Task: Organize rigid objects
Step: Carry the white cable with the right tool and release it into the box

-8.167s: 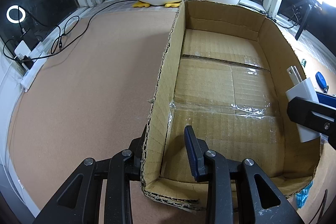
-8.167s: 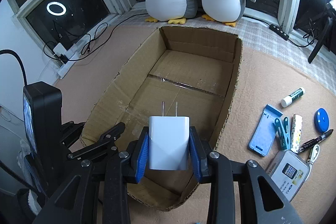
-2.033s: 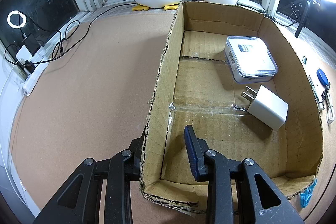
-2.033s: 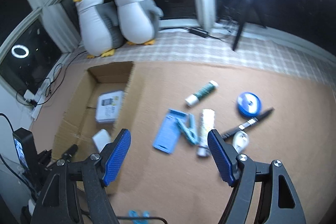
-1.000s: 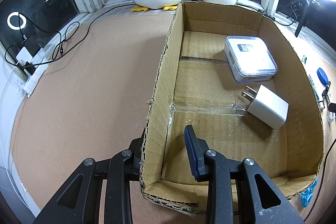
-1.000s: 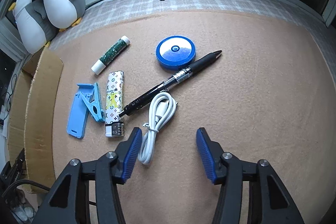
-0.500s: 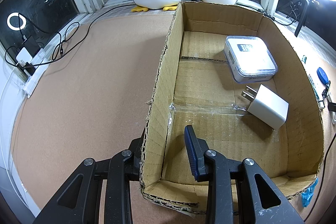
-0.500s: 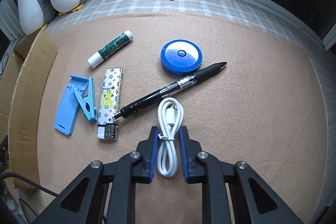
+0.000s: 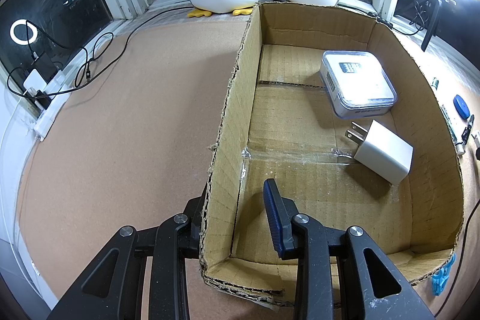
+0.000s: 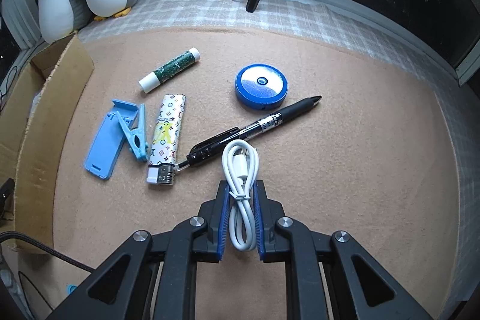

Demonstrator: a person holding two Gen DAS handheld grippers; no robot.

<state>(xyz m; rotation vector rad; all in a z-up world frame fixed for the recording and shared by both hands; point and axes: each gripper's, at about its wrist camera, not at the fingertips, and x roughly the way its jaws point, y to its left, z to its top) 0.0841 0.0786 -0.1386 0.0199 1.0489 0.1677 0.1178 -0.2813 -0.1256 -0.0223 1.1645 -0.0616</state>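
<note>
The right tool [image 10: 241,215] is pinching the bundled white cable [image 10: 241,188] across its tied middle, jaws nearly shut on it, the loop's far end lying at twelve o'clock beside the black pen [image 10: 255,128]. The cable is looking light and limp, so gripping at the tie is probably keeping the loops together; its ends may sag when lifted. The left tool [image 9: 237,218] is straddling the cardboard box [image 9: 228,110] wall, jaws part open with the wall between them, seemingly steadying it. Inside, a white charger [image 9: 384,153] is lying at two o'clock.
</note>
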